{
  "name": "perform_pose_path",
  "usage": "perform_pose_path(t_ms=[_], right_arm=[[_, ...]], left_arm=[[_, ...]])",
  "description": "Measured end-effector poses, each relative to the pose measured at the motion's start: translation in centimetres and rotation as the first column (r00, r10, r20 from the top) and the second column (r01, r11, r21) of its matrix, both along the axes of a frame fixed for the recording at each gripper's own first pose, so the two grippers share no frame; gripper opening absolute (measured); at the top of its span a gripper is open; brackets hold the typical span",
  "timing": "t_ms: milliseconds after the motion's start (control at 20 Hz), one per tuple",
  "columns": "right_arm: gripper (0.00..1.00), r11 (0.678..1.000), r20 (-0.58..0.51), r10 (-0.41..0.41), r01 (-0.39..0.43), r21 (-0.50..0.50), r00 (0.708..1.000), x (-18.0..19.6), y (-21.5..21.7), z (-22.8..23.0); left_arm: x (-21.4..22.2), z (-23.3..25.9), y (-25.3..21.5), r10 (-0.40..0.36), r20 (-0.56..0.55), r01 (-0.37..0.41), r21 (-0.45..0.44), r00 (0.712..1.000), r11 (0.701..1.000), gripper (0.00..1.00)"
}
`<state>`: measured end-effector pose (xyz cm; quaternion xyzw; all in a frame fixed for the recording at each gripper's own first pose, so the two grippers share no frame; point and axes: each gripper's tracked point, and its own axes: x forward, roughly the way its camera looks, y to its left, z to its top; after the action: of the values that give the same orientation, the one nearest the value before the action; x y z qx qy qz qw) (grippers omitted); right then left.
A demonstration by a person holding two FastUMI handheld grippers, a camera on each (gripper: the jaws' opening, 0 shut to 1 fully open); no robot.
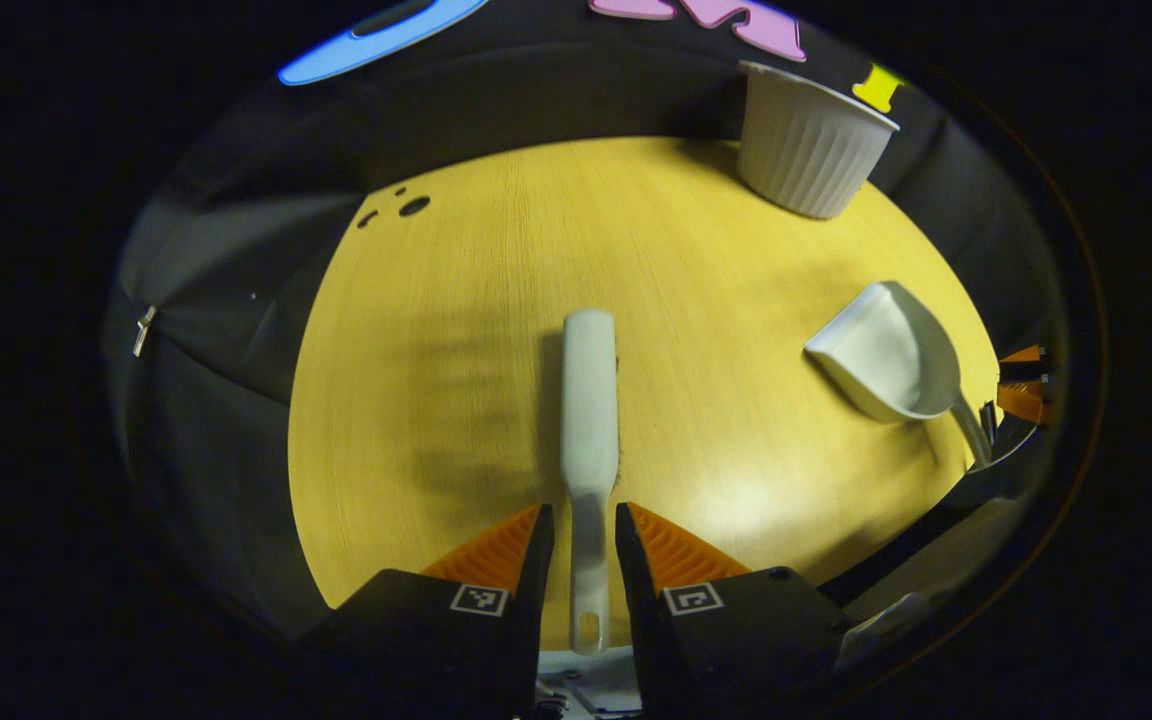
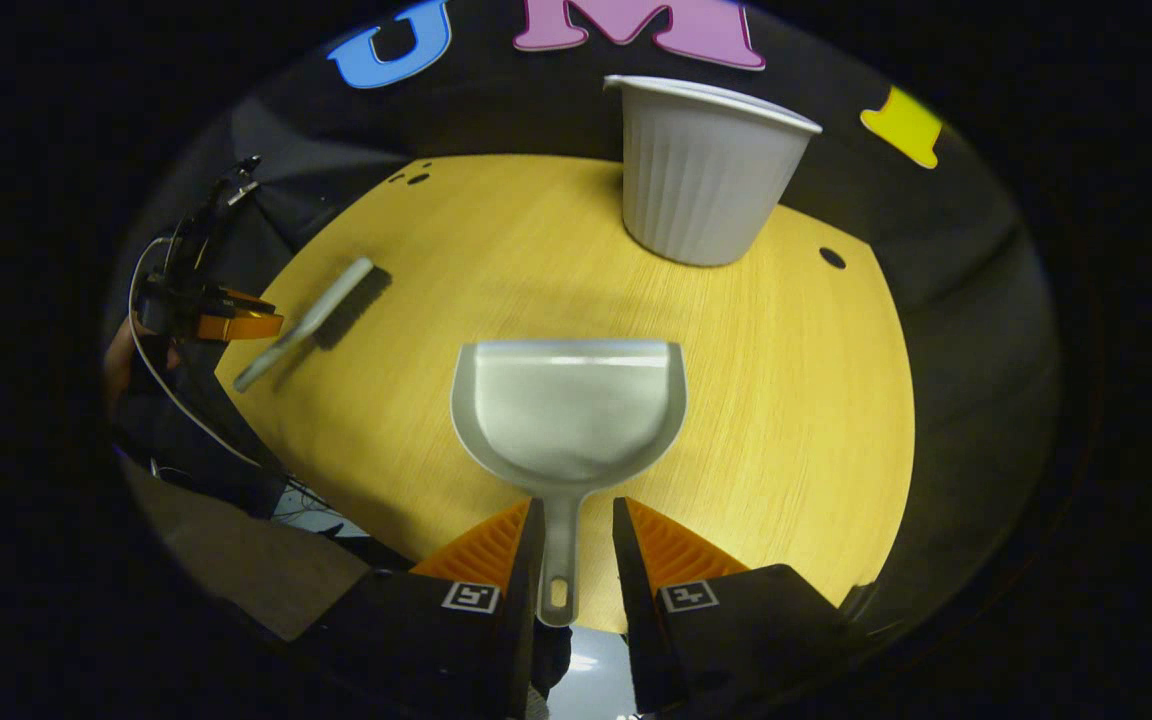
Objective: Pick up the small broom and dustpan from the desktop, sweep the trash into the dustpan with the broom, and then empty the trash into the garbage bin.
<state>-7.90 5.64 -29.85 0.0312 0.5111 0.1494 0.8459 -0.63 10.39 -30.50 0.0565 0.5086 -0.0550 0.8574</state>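
The white small broom (image 1: 589,400) lies on the yellow round desktop (image 1: 716,250), head pointing away. Its thin handle runs back between the fingers of my left gripper (image 1: 584,510), which is open, with a narrow strip of desktop showing on each side of the handle. The grey dustpan (image 2: 568,405) rests with its mouth facing away. Its handle sits between the fingers of my right gripper (image 2: 576,503), also open, close to one finger and apart from the other. The dustpan (image 1: 886,350) and the broom (image 2: 311,315) also appear off to the side.
A white ribbed garbage bin (image 2: 701,170) stands upright at the far edge of the desktop (image 2: 786,380). Small dark spots (image 2: 416,178) lie near the far left rim and one (image 2: 833,257) to the right of the bin. A person's hand holds the left gripper (image 2: 236,325).
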Motion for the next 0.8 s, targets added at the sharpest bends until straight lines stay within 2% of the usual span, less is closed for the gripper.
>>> perform_pose_path(t_ms=[150,250,400,450,500,550,600,700,800], right_arm=[[0.43,0.999,0.154,-0.032,0.027,0.034,0.988,3.1,0.2,4.6],[0.43,0.996,0.259,-0.062,0.045,0.073,0.964,5.1,0.6,7.7],[0.41,0.988,0.393,-0.117,0.068,0.136,0.912,8.1,1.0,13.1],[0.43,0.985,0.432,-0.136,0.075,0.155,0.891,9.0,1.1,14.7],[0.41,0.982,0.468,-0.15,0.077,0.171,0.871,9.9,1.1,16.1],[0.43,0.98,0.505,-0.164,0.081,0.181,0.848,10.7,1.1,17.6],[0.43,0.978,0.538,-0.176,0.086,0.188,0.824,11.2,0.7,19.0],[0.4,0.975,0.595,-0.197,0.094,0.2,0.779,11.5,0.2,21.2],[0.43,0.975,0.631,-0.204,0.097,0.199,0.748,11.7,-0.1,22.6]], left_arm=[[2.7,5.5,-1.4,-0.003,0.186,0.011,-0.037,0.983,0.999,0.42],[4.6,9.2,-3.0,-0.014,0.314,0.036,-0.065,0.949,0.997,0.42],[6.7,15.2,-5.2,-0.035,0.497,0.084,-0.077,0.867,0.993,0.42],[7.0,16.9,-5.9,-0.038,0.545,0.095,-0.076,0.838,0.993,0.42],[7.3,18.5,-6.6,-0.034,0.58,0.099,-0.081,0.814,0.992,0.42],[7.3,19.7,-7.0,-0.025,0.609,0.101,-0.091,0.793,0.991,0.38],[7.5,21.0,-7.7,-0.014,0.636,0.104,-0.104,0.771,0.989,0.42],[7.7,23.8,-9.4,0.009,0.688,0.121,-0.14,0.726,0.983,0.42],[7.3,25.5,-10.7,0.025,0.727,0.146,-0.171,0.686,0.974,0.41]])
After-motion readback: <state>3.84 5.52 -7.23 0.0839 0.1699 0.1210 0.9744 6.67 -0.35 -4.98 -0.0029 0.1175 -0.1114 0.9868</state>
